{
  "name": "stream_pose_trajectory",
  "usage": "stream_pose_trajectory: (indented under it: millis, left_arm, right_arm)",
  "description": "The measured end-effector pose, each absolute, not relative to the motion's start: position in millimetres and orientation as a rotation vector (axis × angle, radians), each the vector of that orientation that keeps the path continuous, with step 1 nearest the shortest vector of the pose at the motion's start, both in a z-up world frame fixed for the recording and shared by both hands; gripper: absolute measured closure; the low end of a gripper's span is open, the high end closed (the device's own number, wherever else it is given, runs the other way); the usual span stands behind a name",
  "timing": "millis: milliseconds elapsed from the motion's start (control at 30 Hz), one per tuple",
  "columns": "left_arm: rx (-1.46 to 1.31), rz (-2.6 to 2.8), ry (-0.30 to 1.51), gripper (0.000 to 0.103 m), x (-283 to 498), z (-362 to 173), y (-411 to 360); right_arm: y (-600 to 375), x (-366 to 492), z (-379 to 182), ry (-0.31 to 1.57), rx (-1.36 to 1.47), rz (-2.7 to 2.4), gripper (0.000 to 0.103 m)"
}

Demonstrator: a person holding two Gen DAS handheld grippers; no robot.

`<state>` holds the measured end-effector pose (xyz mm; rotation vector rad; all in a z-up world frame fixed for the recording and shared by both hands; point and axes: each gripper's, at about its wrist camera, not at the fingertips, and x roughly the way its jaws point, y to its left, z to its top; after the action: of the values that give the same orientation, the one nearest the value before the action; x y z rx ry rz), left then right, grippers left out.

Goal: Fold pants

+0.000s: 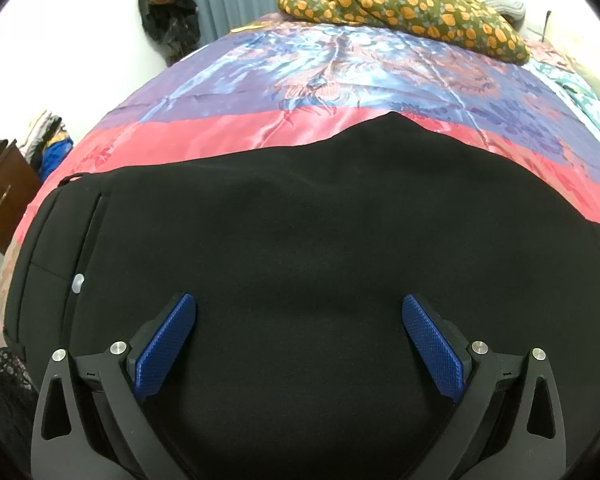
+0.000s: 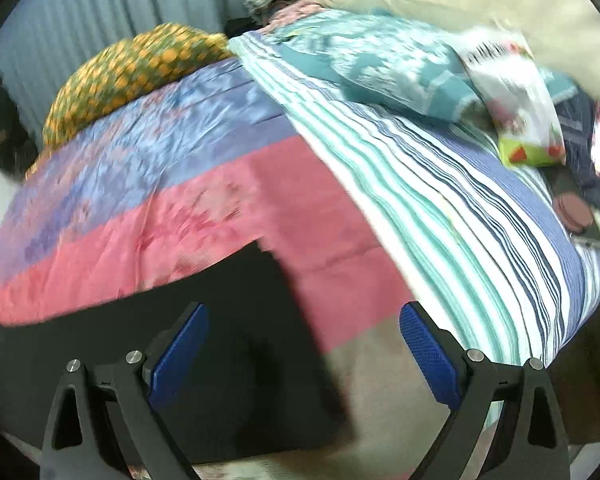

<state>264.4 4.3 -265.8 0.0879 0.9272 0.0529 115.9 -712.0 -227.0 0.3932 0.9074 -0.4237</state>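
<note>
Black pants (image 1: 300, 216) lie flat on the bed over a pink and purple satin quilt (image 1: 228, 136). The waistband with a pale button (image 1: 77, 282) is at the left in the left wrist view. My left gripper (image 1: 299, 304) is open and empty, its blue pads just above the pants' near part. In the right wrist view the pants' leg end (image 2: 236, 320) lies on the quilt (image 2: 180, 208). My right gripper (image 2: 303, 314) is open and empty, over the leg end's right edge. This view is blurred.
A green pillow with orange dots (image 1: 404, 4) lies at the far side of the bed. A striped sheet (image 2: 460, 220), a teal pillow (image 2: 380, 60) and a printed bag (image 2: 520, 108) are to the right. A brown cabinet (image 1: 4, 196) stands at the left.
</note>
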Motion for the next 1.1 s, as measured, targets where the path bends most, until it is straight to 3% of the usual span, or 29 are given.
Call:
stream_pose_trajectory:
  millis: [33, 167, 333, 533, 600, 633, 667, 867, 1100]
  left_arm:
    - [0.089, 0.054, 0.924, 0.001, 264, -266, 4]
    - [0.093, 0.059, 0.918, 0.001, 263, -266, 3]
    - [0.092, 0.058, 0.918, 0.001, 263, -266, 3]
    - [0.092, 0.061, 0.907, 0.001, 261, -267, 2]
    - [0.091, 0.061, 0.908, 0.001, 262, -267, 2]
    - [0.091, 0.060, 0.908, 0.001, 261, -267, 2]
    - [0.091, 0.060, 0.909, 0.001, 261, -267, 2]
    - [0.055, 0.062, 0.974, 0.001, 262, -259, 2]
    - [-0.005, -0.076, 1.021, 0.001, 235, -247, -5]
  right_arm:
    - [-721, 115, -230, 0.918, 0.433, -0.391, 0.009]
    - [-727, 125, -245, 0.995, 0.493, -0.246, 0.030]
    - [-722, 140, -265, 1.057, 0.513, -0.155, 0.043]
    - [-715, 144, -276, 1.110, 0.603, -0.012, 0.048]
    - [-719, 143, -278, 1.110, 0.675, -0.018, 0.065]
    - [-720, 141, -281, 1.109, 0.724, -0.004, 0.082]
    - [-718, 139, -280, 1.099, 0.754, 0.012, 0.085]
    - [-682, 122, -247, 0.906, 0.947, 0.149, 0.087]
    - [-565, 130, -238, 0.755, 1.143, 0.356, 0.087]
